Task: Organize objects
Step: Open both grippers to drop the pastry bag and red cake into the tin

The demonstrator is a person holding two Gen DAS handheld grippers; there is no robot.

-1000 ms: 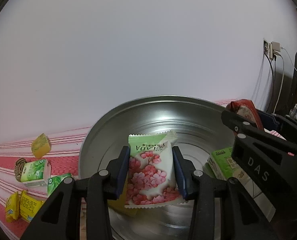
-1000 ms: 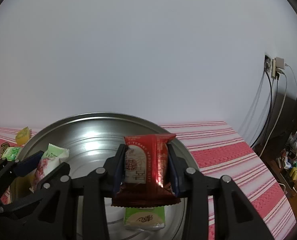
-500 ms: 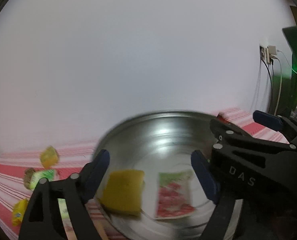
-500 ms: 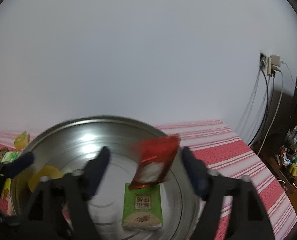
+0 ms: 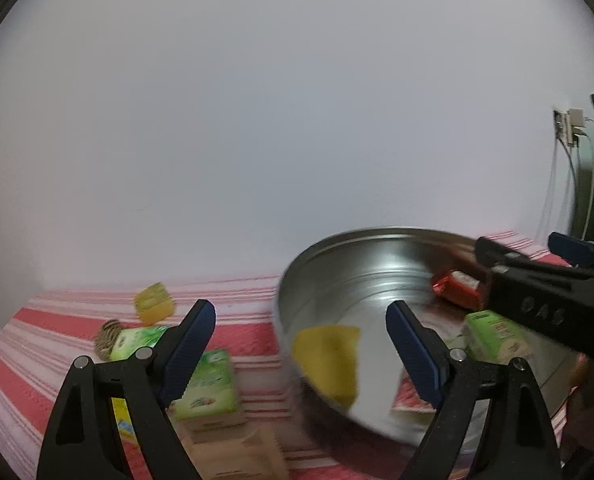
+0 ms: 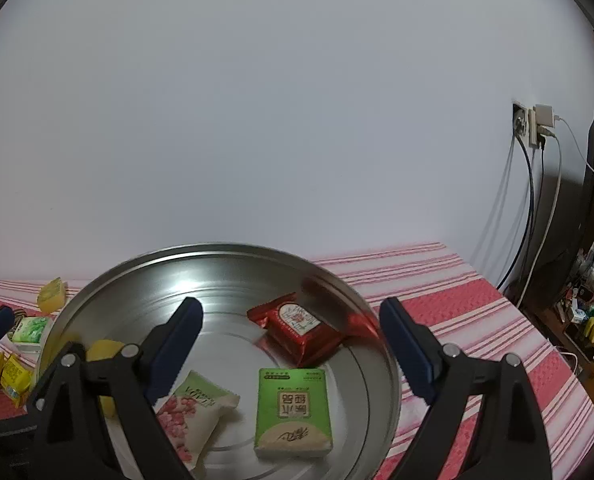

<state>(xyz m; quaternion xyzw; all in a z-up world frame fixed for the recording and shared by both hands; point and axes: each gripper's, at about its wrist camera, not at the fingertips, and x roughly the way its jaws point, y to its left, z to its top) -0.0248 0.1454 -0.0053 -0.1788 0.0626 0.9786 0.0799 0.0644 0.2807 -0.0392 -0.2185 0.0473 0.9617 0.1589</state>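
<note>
1. Right gripper [image 6: 291, 344]: jaws spread wide, nothing between them, held above the near part of the metal basin [image 6: 337, 280].
2. Basin contents, right wrist view: red packet [image 6: 297, 326] toward the far right; green box [image 6: 293, 412] lying flat at near centre; pink-flowered packet [image 6: 195, 414] near left; yellow packet [image 6: 103, 352] at the left wall (partly hidden by the gripper).
3. Left gripper [image 5: 301, 348]: jaws spread wide and empty, over the basin's left rim [image 5: 285, 292].
4. Striped red cloth [image 6: 477, 312]: covers the table under the basin.
5. Loose items left of the basin: yellow cube [image 5: 153, 304], green packets [image 5: 209, 384], small yellow sachets [image 6: 5, 376].
</note>
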